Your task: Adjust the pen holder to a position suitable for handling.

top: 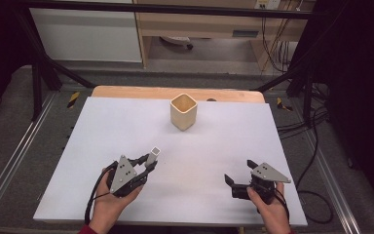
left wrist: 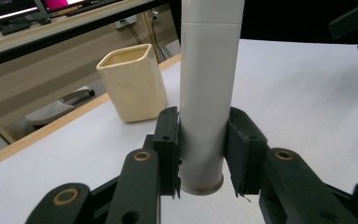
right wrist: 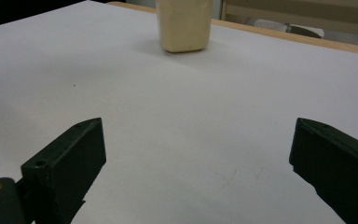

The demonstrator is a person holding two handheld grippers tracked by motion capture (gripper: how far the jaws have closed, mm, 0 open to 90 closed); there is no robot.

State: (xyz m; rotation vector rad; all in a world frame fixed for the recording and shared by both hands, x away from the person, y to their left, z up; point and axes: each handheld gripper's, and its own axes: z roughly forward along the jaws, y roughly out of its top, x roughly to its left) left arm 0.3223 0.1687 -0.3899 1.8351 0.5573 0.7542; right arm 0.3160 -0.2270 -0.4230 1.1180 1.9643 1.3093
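The left gripper (left wrist: 200,154) is clamped on a white tube (left wrist: 208,93), holding it upright above the white table (top: 126,131) near its front left. The right gripper (top: 241,175) rests near the front right, jaws spread apart. A cream cup (top: 183,111) stands toward the far edge.

One cream square cup (top: 183,111), upper centre of the high view. One white tube (top: 153,155), lower left of centre, hollow square top. Two tools: the left tool (top: 146,163) at lower left, the right tool (top: 239,171) at lower right. Two hands: one (top: 108,204) at bottom left, one (top: 272,210) at bottom right. One bench (top: 126,126), white top.
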